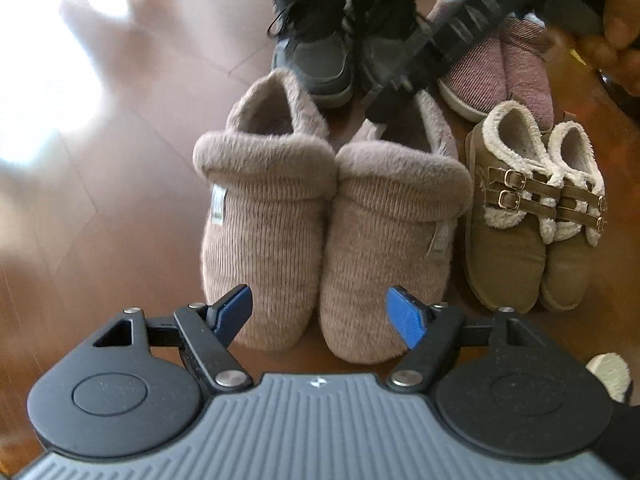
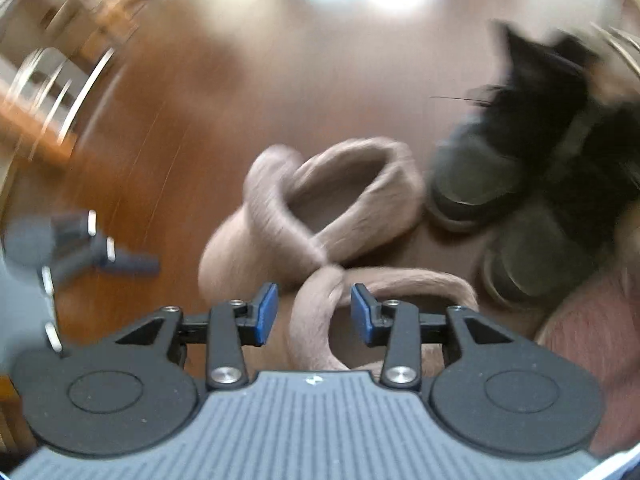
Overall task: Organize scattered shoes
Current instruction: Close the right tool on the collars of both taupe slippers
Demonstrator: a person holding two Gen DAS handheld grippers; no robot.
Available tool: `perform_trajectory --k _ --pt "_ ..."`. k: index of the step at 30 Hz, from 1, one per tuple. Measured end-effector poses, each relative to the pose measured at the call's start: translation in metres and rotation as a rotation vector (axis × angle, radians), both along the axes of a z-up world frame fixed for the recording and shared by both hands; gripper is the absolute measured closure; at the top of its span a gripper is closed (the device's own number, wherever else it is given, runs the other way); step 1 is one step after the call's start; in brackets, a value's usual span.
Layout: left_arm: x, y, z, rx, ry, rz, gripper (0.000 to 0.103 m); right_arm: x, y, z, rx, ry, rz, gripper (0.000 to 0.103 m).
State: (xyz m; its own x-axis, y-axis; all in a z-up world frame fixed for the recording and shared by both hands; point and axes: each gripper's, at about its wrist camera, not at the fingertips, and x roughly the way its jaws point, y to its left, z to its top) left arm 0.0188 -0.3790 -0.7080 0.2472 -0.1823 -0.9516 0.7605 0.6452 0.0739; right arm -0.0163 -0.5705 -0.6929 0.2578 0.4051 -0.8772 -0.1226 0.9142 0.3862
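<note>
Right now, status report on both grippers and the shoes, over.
Left gripper open, empty, above the fuzzy beige knit slippers. Right gripper open astride one slipper's collar, not clamped. Four pairs grouped on the wooden floor; nothing blocking.

Beige ribbed-knit slippers near; tan buckled shoes with cream fleece right; pink striped slippers and black-grey boots far.

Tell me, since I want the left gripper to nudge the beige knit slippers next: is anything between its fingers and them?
Nothing visible: the left gripper hangs open just above the toes of the beige knit slippers, with no object between. The right gripper crosses over their heel end only.
</note>
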Motion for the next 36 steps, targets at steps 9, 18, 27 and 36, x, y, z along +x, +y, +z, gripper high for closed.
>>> perform_trajectory --k 9,18,27,36 --pt "0.014 -0.004 -0.009 -0.014 -0.018 -0.044 0.027 0.016 0.019 0.001 -0.263 -0.276 0.725 0.071" --pt "0.002 0.004 -0.020 -0.007 0.009 -0.005 0.027 0.011 0.040 -0.036 -0.322 -0.467 1.396 0.034" --pt "-0.008 0.005 -0.030 -0.013 0.018 0.013 0.027 0.028 0.078 -0.064 -0.255 -0.561 1.715 0.021" --pt "-0.007 0.011 -0.043 -0.055 0.011 0.081 0.027 0.052 0.100 -0.093 -0.117 -0.428 1.895 0.042"
